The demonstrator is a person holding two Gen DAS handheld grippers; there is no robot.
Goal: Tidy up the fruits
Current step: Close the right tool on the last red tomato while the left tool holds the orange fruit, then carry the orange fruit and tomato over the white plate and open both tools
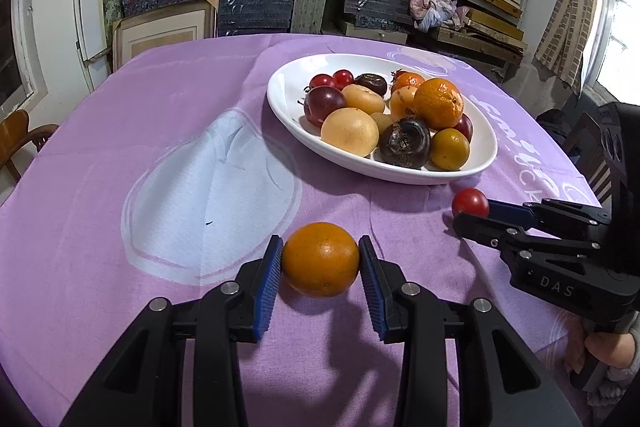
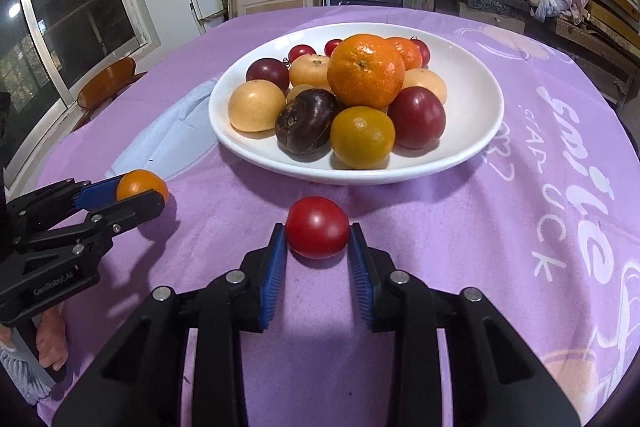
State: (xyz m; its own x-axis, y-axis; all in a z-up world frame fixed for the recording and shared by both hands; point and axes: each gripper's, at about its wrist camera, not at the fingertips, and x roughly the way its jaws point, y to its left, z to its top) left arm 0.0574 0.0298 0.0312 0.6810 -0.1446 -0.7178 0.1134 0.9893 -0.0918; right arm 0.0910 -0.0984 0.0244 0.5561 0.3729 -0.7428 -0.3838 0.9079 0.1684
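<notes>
The left gripper has its blue pads on either side of an orange that sits on the purple cloth; both pads appear to touch the fruit, so it is gripping it. From the right wrist view the same orange shows between the tips of that gripper.

The right gripper brackets a red tomato on the cloth just in front of the plate; its pads sit at the tomato's sides, though whether both press on it is hard to tell. From the left wrist view the tomato is half hidden by the fingers.

The white oval plate holds a heap of fruit: a big mandarin on top, a smaller orange, pale yellow rounds, dark red plums, a dark purple-brown fruit, and small red ones at the back, partly covered. Fruit under the heap cannot be made out.
</notes>
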